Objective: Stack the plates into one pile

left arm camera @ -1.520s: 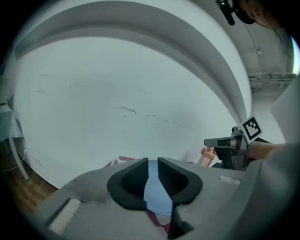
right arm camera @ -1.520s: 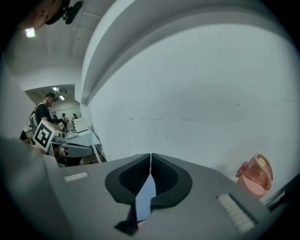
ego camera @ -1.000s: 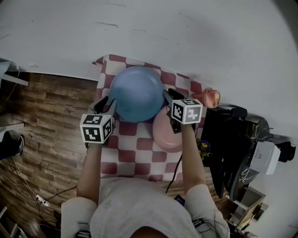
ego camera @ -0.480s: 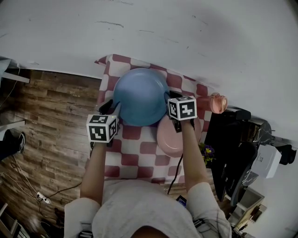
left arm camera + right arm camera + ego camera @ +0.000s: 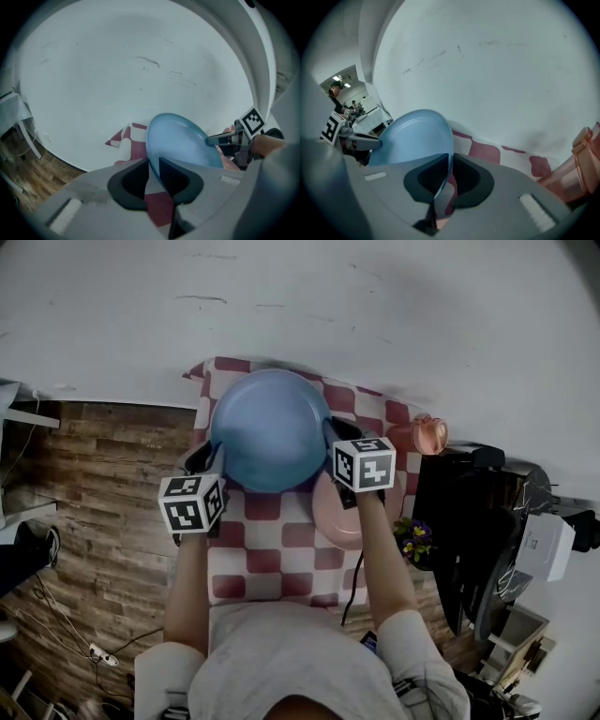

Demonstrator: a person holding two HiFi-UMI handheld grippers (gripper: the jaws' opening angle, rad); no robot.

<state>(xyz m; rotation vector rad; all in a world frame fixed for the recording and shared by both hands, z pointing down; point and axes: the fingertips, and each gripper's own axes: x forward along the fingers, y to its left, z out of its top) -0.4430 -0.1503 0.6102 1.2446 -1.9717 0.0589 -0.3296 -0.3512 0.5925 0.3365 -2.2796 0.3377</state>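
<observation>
1. Head view from above: the blue plate [image 5: 270,430] sits over the far half of the checked cloth [image 5: 265,559], with a gripper at each side of its rim.
2. On the blue plate's left, the left gripper [image 5: 208,457] has the rim between its fingers [image 5: 136,180], and they are closing onto it with almost no gap left.
3. On the blue plate's right, the right gripper [image 5: 335,432] is doing the same. Its fingers [image 5: 471,180] are closing tight on the thin edge of the rim.
4. A pink plate [image 5: 339,517] lies flat on the cloth, right of the blue plate and nearer the person, partly overlapped by it from this angle.
5. I'd say the job is barely begun. No pile exists yet, and the blue plate is only being taken hold of. It has yet to be carried over the pink plate and set down on it. I see only these two plates.
6. The table is hidden under the red-and-white cloth.
7. A white wall [image 5: 375,315] rises beyond the blue plate, and wood flooring [image 5: 94,484] runs to its left.
8. A pink cup [image 5: 429,435] stands to the plate's right. A small bunch of flowers [image 5: 412,538] and dark clutter are also on that side.
</observation>
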